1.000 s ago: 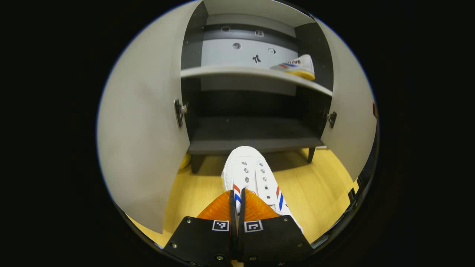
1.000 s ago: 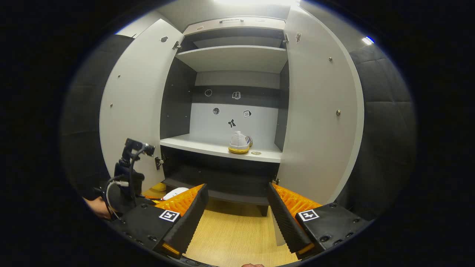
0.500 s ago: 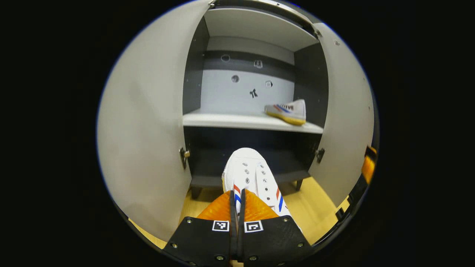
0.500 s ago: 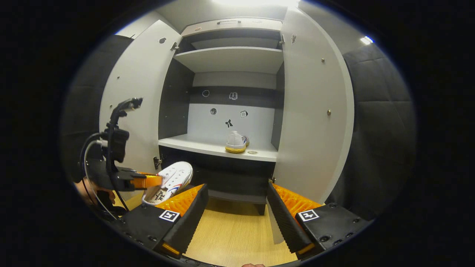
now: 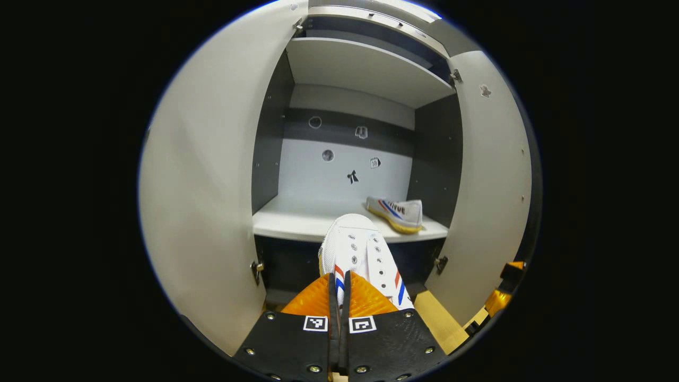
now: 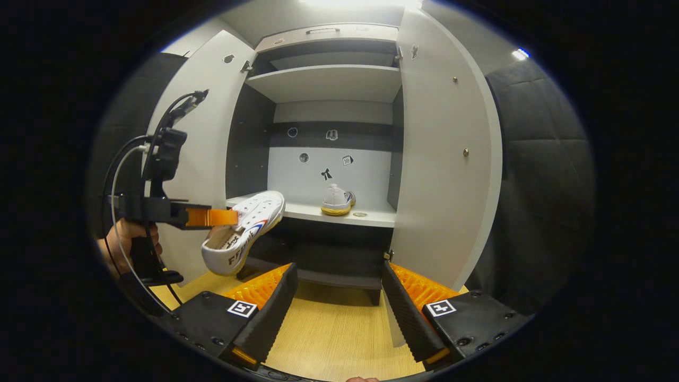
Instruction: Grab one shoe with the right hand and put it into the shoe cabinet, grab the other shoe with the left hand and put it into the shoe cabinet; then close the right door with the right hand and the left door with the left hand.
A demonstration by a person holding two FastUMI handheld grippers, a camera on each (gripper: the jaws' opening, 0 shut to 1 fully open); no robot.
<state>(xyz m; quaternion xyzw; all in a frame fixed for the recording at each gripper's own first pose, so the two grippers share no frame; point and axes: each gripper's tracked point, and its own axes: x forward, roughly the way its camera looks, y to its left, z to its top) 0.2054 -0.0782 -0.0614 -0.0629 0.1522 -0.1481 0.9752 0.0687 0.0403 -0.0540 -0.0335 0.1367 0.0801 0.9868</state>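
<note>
While wooden floor (image 6: 329, 334) lies bare, shoe cabinet (image 6: 329, 85) open, padded wall (image 6: 536, 159) dark

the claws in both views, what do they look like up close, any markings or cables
Each claw has a black plastic body studded with small screws and carries two square black-and-white coded tags, one per finger base: see the left claw and the right claw. The fingers have ridged inner faces. In the right gripper view the left claw sits on a black handle, with a camera mast and looping black and white cables above.
</note>
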